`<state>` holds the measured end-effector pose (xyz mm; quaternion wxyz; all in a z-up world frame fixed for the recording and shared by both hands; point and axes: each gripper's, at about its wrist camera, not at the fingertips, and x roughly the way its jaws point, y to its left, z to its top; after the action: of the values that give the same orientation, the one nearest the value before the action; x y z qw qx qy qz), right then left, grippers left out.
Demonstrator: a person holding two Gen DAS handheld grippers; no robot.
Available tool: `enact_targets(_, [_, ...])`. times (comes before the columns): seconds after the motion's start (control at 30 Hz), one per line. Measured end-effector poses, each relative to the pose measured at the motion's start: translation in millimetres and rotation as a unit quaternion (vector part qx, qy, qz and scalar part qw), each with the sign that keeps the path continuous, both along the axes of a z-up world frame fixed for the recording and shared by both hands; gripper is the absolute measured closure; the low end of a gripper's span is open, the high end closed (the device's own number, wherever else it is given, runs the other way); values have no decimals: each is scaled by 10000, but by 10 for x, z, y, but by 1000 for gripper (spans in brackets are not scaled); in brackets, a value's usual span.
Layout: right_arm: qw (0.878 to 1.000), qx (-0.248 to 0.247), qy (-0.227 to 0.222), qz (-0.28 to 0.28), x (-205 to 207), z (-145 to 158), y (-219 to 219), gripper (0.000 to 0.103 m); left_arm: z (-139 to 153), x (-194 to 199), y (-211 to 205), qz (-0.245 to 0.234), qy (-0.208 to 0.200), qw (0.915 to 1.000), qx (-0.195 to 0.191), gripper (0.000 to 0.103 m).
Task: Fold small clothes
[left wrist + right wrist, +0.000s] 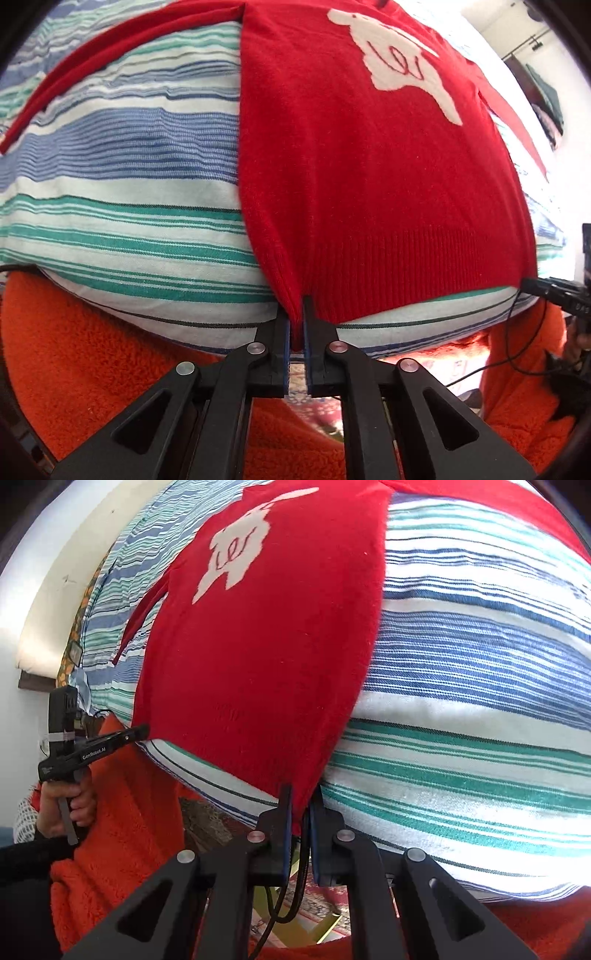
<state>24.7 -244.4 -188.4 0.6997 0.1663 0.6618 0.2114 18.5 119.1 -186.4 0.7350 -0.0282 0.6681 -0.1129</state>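
A small red sweater (369,177) with a white figure on its chest lies flat on a striped cloth (122,155). My left gripper (296,314) is shut on the sweater's near left hem corner. My right gripper (300,805) is shut on the near right hem corner of the sweater (258,646). The left gripper also shows in the right wrist view (142,731), pinching the other hem corner. The right gripper's tip shows at the right edge of the left wrist view (532,284). One sleeve (92,62) stretches out to the left.
The blue, green and white striped cloth (480,701) covers a padded surface. An orange fleece blanket (92,369) hangs below its near edge. A patterned rug (314,915) lies on the floor below. A white wall (37,609) stands at the left.
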Motion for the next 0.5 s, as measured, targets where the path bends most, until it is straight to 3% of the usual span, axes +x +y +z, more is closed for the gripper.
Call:
enact_targets(0.03, [10000, -29, -34, -9, -6, 10, -5, 94, 24, -20, 3, 0, -59, 10000, 38, 92])
enact_targets(0.07, [9999, -47, -87, -25, -18, 39, -4, 88, 58, -47, 9, 2, -130, 9998, 125, 78])
enact_targets(0.1, [9999, -91, -118, -51, -29, 64, 1, 79, 108, -82, 20, 12, -232, 9995, 218, 57])
enact_targets(0.13, [9998, -127, -139, -88, -47, 98, -5, 72, 174, -112, 13, 32, -359, 9989, 299, 46])
enact_targets(0.17, [9996, -148, -173, -136, -73, 154, -35, 49, 297, -166, 21, 72, -625, 9972, 410, 31])
enact_targets(0.2, [9994, -187, -228, -182, -106, 216, -65, 30, 364, -192, 21, 91, -784, 9959, 441, 26])
enact_targets(0.23, [9987, -301, -321, -246, -137, 293, -90, 26, 473, -225, 37, 107, -986, 9941, 436, 24])
enact_targets(0.33, [9926, -834, -724, -507, -256, 557, -245, 25, 821, -298, 13, 171, -1576, 9869, 310, 19])
enact_targets(0.4, [9817, -1203, -1208, -844, -342, 762, -395, 25, 1078, -285, -77, 214, -2179, 9756, 160, 8])
enact_targets(0.5, [9468, -2050, -2082, -1347, -401, 985, -571, 15, 1229, -86, -270, 214, -2886, 9571, 137, 4])
